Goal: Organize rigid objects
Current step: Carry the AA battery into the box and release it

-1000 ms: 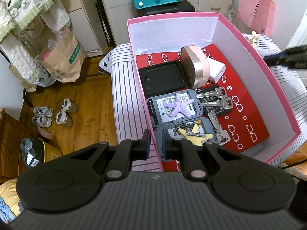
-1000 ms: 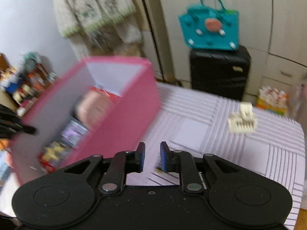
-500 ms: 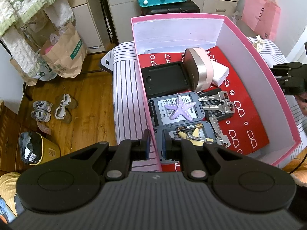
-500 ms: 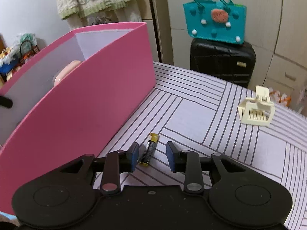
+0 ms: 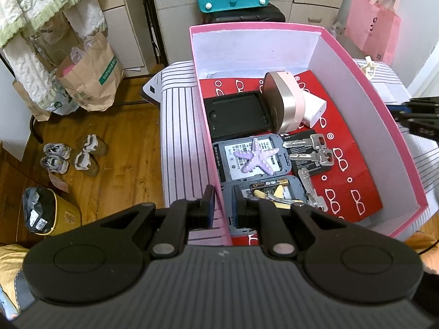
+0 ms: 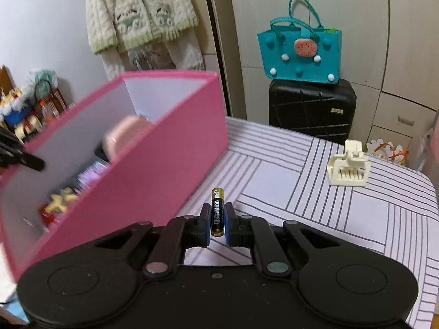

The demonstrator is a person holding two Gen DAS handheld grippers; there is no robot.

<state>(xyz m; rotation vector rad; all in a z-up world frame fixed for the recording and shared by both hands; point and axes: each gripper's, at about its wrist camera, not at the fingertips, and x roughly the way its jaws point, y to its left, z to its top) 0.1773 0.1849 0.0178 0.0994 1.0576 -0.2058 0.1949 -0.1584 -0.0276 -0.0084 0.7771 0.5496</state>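
right gripper (image 6: pixel 217 222) fingers clamped on a battery (image 6: pixel 217 211), lower end hidden; left gripper (image 5: pixel 221 203) pinches the pink box (image 5: pixel 367 82) wall, contents blurred.

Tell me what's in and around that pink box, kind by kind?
Keys: 3
Phones, backs open: 2
Starfish toys: 2
Black tray: 1
Pink device: 1
Battery in right gripper: 1
Cream clip: 1
Total: 11

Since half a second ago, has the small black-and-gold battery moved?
Yes. The black-and-gold battery is off the striped tablecloth, upright between the right gripper's fingers beside the pink box.
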